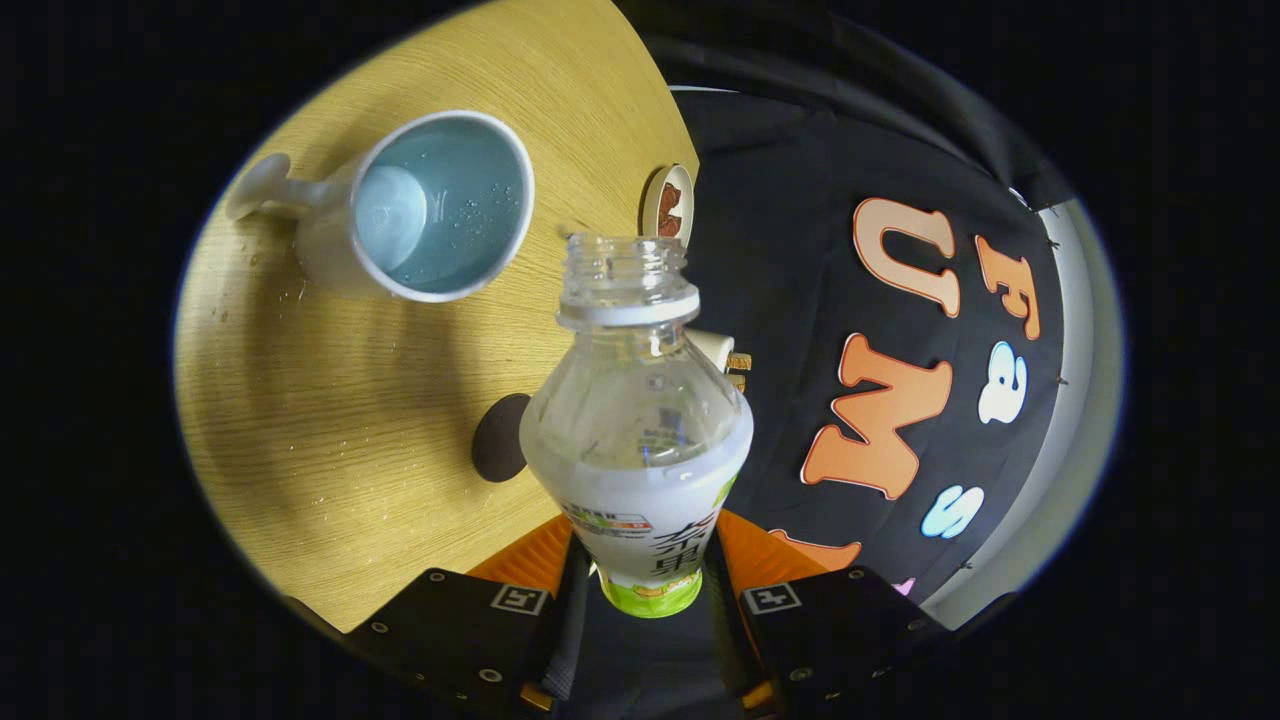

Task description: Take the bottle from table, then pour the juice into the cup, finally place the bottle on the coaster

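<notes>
My gripper (645, 575) is shut on the lower body of a clear plastic bottle (637, 420), one finger on each side of its label. The bottle has no cap and holds whitish juice in its lower part. Its open neck points ahead along the fingers. A white cup (440, 205) with a pale blue inside stands on the wooden table (330, 400), beyond the bottle's mouth and off to the left, its handle turned away. Droplets cling to the cup's inner wall. A dark round coaster (497, 440) lies on the table, partly hidden behind the bottle's shoulder.
A small round disc with a brown bear picture (668, 203) sits at the table's edge beyond the bottle's mouth. A small pale object (728, 355) pokes out behind the bottle's neck. The booth's black cloth wall (780, 250) rises right of the table edge.
</notes>
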A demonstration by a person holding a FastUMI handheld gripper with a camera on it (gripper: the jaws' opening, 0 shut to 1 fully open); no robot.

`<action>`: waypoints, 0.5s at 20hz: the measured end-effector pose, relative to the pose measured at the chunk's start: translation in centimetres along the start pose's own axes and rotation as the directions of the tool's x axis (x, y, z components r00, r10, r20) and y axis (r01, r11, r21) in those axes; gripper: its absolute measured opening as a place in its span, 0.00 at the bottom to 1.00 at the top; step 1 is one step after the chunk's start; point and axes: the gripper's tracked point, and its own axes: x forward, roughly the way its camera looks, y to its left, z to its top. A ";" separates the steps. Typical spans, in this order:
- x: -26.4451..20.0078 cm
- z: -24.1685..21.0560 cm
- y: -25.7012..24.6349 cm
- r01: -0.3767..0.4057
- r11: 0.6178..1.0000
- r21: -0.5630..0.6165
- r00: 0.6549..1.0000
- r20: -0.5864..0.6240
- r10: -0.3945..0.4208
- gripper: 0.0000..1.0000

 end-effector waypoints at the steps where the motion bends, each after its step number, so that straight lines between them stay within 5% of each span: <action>1: 0.0 0.1 0.1 -0.001 1.000 -0.006 1.000 0.002 0.001 0.56; 10: -0.1 0.3 0.0 -0.009 0.999 -0.042 1.000 0.009 0.010 0.56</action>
